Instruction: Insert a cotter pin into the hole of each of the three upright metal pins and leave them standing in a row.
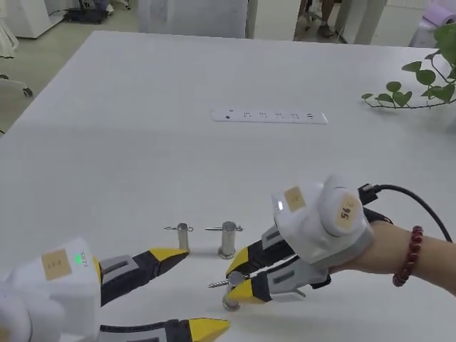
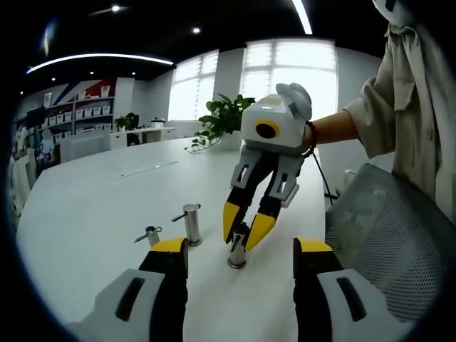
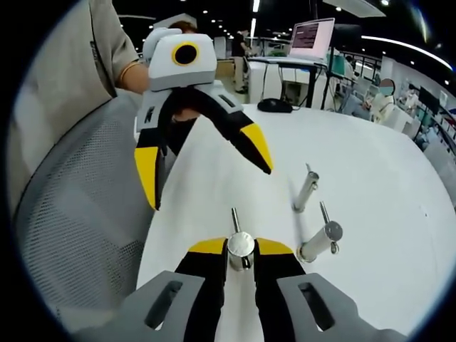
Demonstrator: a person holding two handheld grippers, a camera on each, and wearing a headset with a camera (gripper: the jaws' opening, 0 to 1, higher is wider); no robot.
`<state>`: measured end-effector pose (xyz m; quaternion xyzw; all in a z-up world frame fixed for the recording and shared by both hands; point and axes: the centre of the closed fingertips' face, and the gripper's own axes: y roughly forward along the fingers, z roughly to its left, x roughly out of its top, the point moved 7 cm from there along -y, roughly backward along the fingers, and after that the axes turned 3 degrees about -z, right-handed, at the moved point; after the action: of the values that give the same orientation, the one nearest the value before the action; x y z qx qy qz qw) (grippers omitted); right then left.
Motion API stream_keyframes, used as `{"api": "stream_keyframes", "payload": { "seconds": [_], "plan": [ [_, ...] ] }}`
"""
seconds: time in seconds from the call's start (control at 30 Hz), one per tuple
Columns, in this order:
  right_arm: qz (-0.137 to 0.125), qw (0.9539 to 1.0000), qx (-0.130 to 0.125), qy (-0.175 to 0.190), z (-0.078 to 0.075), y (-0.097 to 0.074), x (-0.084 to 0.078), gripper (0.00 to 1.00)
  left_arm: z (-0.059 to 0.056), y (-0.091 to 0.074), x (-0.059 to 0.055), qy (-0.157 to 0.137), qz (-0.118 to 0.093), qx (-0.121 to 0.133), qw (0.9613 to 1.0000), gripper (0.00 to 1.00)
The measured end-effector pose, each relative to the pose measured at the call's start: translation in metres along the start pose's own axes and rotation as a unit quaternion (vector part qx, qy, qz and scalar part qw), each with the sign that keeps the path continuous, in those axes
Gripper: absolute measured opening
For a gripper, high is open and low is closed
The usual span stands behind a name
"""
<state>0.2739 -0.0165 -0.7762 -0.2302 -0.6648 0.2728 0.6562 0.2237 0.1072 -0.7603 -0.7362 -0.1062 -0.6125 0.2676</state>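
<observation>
Reaching level from the worktop's right edge, the right gripper (image 1: pixel 237 274) clamps one metal pin (image 1: pixel 231 302) of three, each bearing a cotter pin (image 1: pixel 217 283); the left gripper (image 1: pixel 199 288) gapes wide.

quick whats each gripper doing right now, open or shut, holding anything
left gripper: open, jaws wide apart, holding nothing.
right gripper: shut on the nearest metal pin.

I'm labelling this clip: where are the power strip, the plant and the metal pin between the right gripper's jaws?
power strip (image 1: pixel 269 116): head view, middle of its top face.
plant (image 1: pixel 427 75): head view, on a leaf.
metal pin (image 3: pixel 241 246): right gripper view, its round head.
</observation>
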Motion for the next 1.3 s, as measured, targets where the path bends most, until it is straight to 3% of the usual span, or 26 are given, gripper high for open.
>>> {"api": "stream_keyframes", "payload": {
  "seconds": [0.43, 0.93, 1.3],
  "plan": [
    [-0.014, 0.9999, -0.009, -0.002, 0.001, 0.001, -0.002, 0.14, -0.001, -0.006, -0.001, -0.004, 0.003, 0.008, 1.0, 0.58],
    [-0.006, 0.9998, -0.017, 0.003, 0.002, -0.003, -0.004, 0.13, -0.002, -0.008, -0.002, -0.009, 0.002, 0.013, 0.9999, 0.58],
    [0.009, 0.9989, -0.043, 0.014, -0.014, -0.021, -0.012, 0.13, -0.001, -0.008, -0.002, -0.009, 0.003, 0.014, 0.9999, 0.59]
  ]
}}
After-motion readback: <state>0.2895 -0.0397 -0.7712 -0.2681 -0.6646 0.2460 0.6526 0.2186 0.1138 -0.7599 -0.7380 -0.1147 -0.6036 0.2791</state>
